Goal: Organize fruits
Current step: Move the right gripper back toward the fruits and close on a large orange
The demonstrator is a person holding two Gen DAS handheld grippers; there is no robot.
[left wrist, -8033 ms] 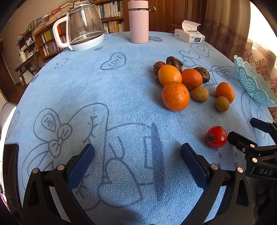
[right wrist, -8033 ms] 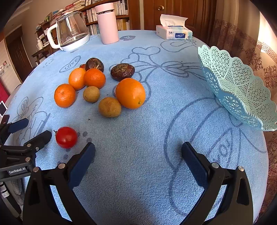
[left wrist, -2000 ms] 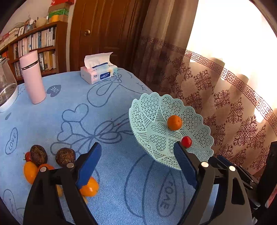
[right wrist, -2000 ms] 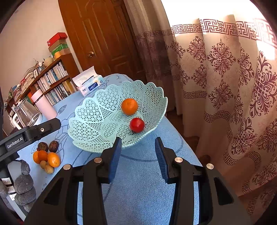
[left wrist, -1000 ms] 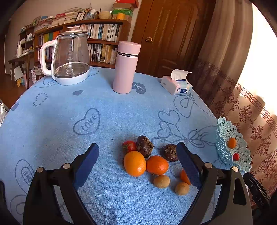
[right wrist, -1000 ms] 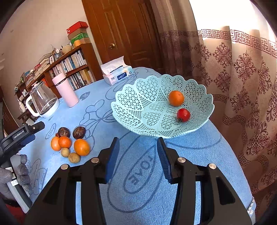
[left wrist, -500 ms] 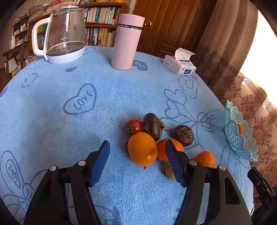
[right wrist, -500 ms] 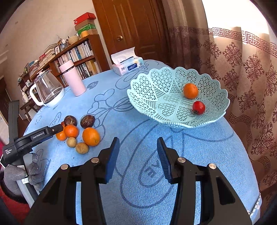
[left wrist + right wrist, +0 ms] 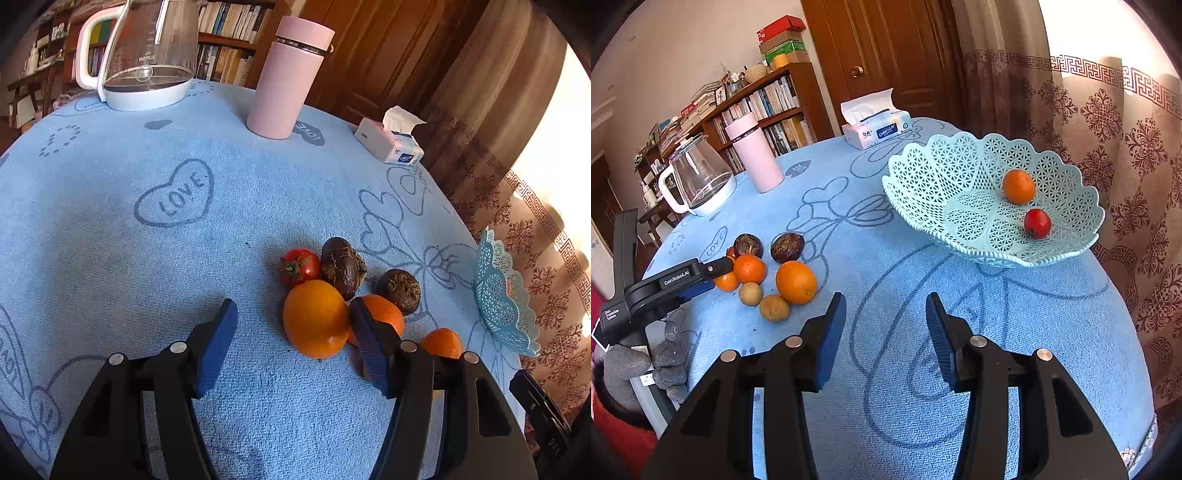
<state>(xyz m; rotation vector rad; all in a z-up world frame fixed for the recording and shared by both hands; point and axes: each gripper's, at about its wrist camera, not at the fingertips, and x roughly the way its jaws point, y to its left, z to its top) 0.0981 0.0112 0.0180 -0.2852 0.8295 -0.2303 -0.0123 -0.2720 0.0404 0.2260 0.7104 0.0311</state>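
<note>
The left claw (image 9: 293, 341) hangs released, its right pad beside the big orange (image 9: 316, 319). Centre it before squeezing, sparing the tomato (image 9: 298, 266) behind. The right claw (image 9: 884, 332) idles released, near the basket (image 9: 923, 192) on the counter (image 9: 147, 258).

Left gripper (image 9: 291, 339): angled down, jaws parted, nothing clamped between blue pads (image 9: 216, 347).
Right gripper (image 9: 885, 338): angled down, jaws narrowly parted, empty.
Left hand (image 9: 646, 363): grey-gloved, gripping the left gripper's handle.
</note>
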